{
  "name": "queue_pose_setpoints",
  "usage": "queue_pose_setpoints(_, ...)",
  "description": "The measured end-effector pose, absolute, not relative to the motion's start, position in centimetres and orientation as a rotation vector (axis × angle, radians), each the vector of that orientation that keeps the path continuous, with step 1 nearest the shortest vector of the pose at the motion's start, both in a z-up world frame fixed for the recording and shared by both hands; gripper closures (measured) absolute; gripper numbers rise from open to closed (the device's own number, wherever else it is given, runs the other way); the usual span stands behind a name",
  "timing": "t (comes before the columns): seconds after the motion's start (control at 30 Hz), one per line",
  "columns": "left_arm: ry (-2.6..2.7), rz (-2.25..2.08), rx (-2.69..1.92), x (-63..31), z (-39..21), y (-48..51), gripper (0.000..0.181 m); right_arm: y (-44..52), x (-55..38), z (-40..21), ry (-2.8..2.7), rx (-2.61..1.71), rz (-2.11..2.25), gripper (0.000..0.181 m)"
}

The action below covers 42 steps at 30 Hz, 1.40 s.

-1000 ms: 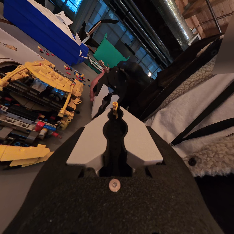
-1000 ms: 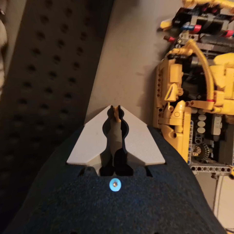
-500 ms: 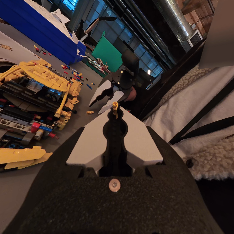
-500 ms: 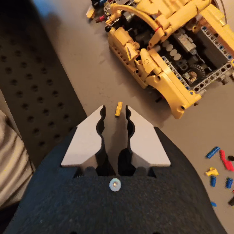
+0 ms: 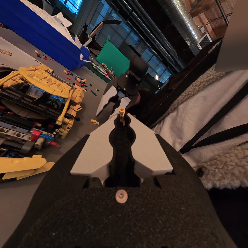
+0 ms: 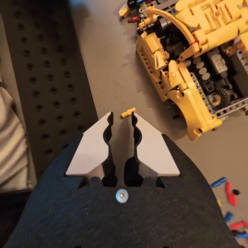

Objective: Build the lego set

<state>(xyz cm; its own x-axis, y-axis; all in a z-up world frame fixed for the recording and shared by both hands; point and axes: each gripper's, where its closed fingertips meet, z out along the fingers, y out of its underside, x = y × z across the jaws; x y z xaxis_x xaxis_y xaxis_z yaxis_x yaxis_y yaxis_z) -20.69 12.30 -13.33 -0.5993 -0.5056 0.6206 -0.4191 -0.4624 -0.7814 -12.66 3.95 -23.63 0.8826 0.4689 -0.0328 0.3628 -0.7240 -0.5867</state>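
My left gripper (image 5: 122, 117) is shut on a small yellow connector (image 5: 121, 113) that sticks up from its tips, held above the grey table. My right gripper (image 6: 122, 114) is open and empty, pointing down at the table. A second small yellow connector (image 6: 128, 112) lies on the table just beyond its tips, against the right finger's tip. In the left wrist view this piece (image 5: 94, 121) lies below the open right gripper (image 5: 106, 111). The half-built yellow car (image 5: 40, 87) stands to the left; in the right wrist view the car (image 6: 187, 67) is at the upper right.
Loose red, blue and yellow pieces (image 6: 229, 194) lie scattered on the table (image 6: 114, 67). A dark perforated strip (image 6: 44, 80) runs along the table edge. A blue bin (image 5: 40, 33) and a green bag (image 5: 112, 59) stand behind. A person's fleece jacket (image 5: 201, 120) is close on the right. The grippers' ends are close to 15 cm from one another.
My right gripper opened and let its yellow connector drop onto the table, then drew back; the piece now lies crosswise. My left gripper kept its hold.
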Motion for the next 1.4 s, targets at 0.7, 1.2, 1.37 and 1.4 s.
queue_pose_setpoints(0.7,1.564,-2.263,-1.375,-20.5,-13.2,12.3,0.175,7.2,-13.5,-22.8,-1.006,-2.167,0.312,0.158)
queue_pose_setpoints(1.2,1.867,-1.375,-0.813,-19.5,-16.0,9.4,0.174,9.2,-19.5,-15.1,-0.870,-2.243,1.124,0.159)
queue_pose_setpoints(1.37,1.874,-1.241,-0.731,-19.3,-16.6,9.3,0.174,9.0,-19.5,-16.6,-0.954,-2.321,1.173,0.158)
queue_pose_setpoints(1.4,1.887,-1.208,-0.726,-19.2,-16.9,9.3,0.174,9.0,-19.5,-16.8,-0.963,-2.330,1.181,0.158)
